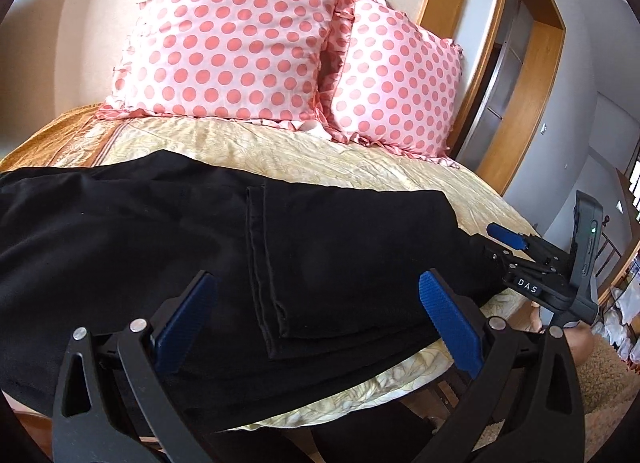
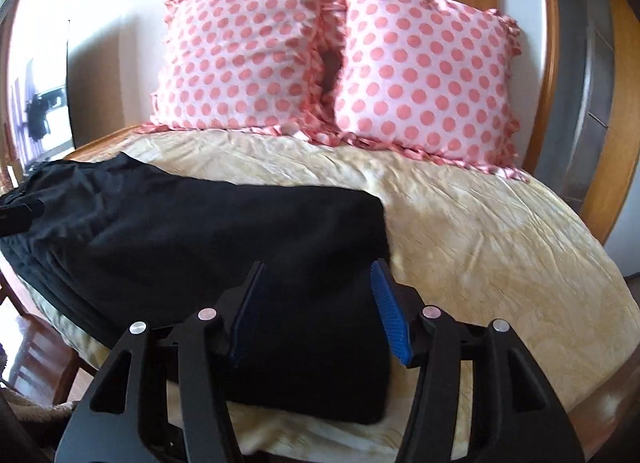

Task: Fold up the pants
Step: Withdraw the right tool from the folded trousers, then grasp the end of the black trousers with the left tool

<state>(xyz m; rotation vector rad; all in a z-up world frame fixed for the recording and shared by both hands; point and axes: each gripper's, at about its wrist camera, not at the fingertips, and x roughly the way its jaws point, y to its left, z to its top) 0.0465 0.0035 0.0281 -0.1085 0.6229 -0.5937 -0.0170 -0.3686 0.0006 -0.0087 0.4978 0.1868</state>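
Note:
Black pants lie across the near part of the bed, folded over so the leg hems rest on top of the body. They also show in the right wrist view. My left gripper is open, its blue pads wide apart over the hem end. My right gripper is open over the pants' folded right edge. It shows at the right in the left wrist view, at the pants' right end.
The bed has a yellow quilted cover. Two pink polka-dot pillows lean on the wall at the head. A wooden frame stands at the right. Floor lies beyond the bed's right edge.

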